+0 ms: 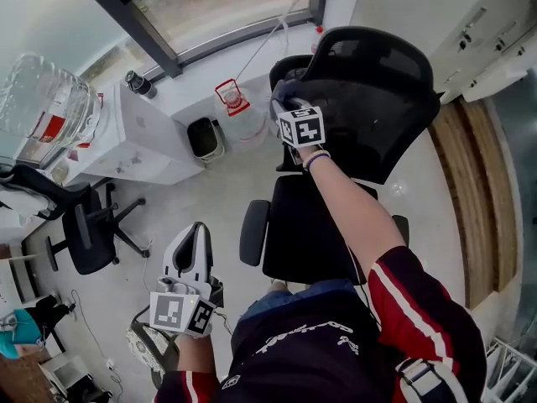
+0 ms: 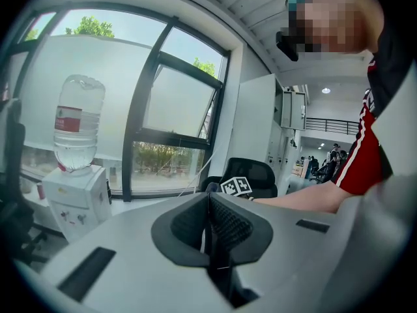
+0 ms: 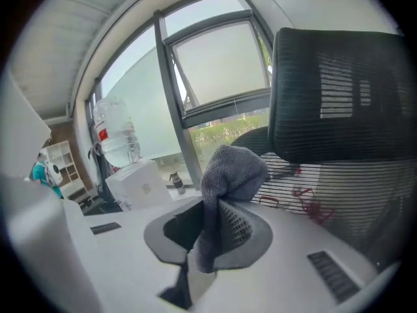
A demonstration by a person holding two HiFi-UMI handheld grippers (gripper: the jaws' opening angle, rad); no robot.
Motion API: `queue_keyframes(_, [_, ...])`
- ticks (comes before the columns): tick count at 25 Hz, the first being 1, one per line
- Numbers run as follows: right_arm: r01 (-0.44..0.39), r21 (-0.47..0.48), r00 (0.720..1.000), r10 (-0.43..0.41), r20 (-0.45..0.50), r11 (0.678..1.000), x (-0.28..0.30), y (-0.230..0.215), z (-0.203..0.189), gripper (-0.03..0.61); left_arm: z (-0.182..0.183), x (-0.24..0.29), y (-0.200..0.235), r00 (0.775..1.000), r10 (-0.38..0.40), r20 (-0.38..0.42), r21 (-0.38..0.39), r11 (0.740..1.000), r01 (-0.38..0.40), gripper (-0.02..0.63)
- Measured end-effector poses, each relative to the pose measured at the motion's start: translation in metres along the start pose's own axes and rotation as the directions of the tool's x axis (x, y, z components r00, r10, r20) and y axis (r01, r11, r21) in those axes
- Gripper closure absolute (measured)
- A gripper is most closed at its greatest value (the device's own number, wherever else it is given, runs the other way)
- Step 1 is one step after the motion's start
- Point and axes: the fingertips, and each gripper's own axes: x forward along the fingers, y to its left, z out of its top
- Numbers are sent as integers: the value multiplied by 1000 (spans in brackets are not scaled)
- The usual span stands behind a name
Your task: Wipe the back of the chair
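A black mesh office chair (image 1: 373, 91) stands in front of me, its seat (image 1: 306, 225) toward me. My right gripper (image 1: 286, 101) is up at the left edge of the chair's back, shut on a grey cloth (image 3: 229, 172). In the right gripper view the cloth bunches out above the jaws, close to the mesh back (image 3: 339, 194) below the headrest (image 3: 339, 96); whether it touches the mesh is unclear. My left gripper (image 1: 196, 235) hangs low at my left side, away from the chair, jaws shut with nothing between them. In the left gripper view (image 2: 210, 222) the chair (image 2: 254, 173) shows in the distance.
A white water dispenser (image 1: 134, 137) with a large bottle (image 1: 42, 107) stands at the left by the window. A small bin (image 1: 205, 138) sits on the floor near it. A second black chair (image 1: 88, 233) is at the far left. Cabinets (image 1: 470, 23) line the right.
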Motion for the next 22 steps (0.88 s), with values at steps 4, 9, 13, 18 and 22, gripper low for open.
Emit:
queue_keyframes(4, [6, 3, 1000, -6, 16, 1000, -34, -10, -9, 516, -1, 8, -14, 999, -42, 4, 6, 999, 42, 589])
queue_keyframes(9, [90, 22, 996, -90, 15, 996, -106, -68, -35, 517, 7, 29, -58, 989, -151, 10, 38, 988, 150, 589])
queue_keyframes(13, [189, 55, 982, -189, 12, 981, -168, -125, -60, 517, 10, 47, -95, 970, -242, 5, 62, 968, 241, 589])
queue_keyframes(18, [306, 107, 952, -306, -10, 946, -238, -192, -92, 517, 8, 66, -138, 942, -336, -19, 85, 938, 337, 589])
queue_keyframes(22, [397, 135, 917, -397, -31, 908, -287, -243, -113, 516, 4, 77, -175, 915, -401, -46, 103, 909, 403, 589])
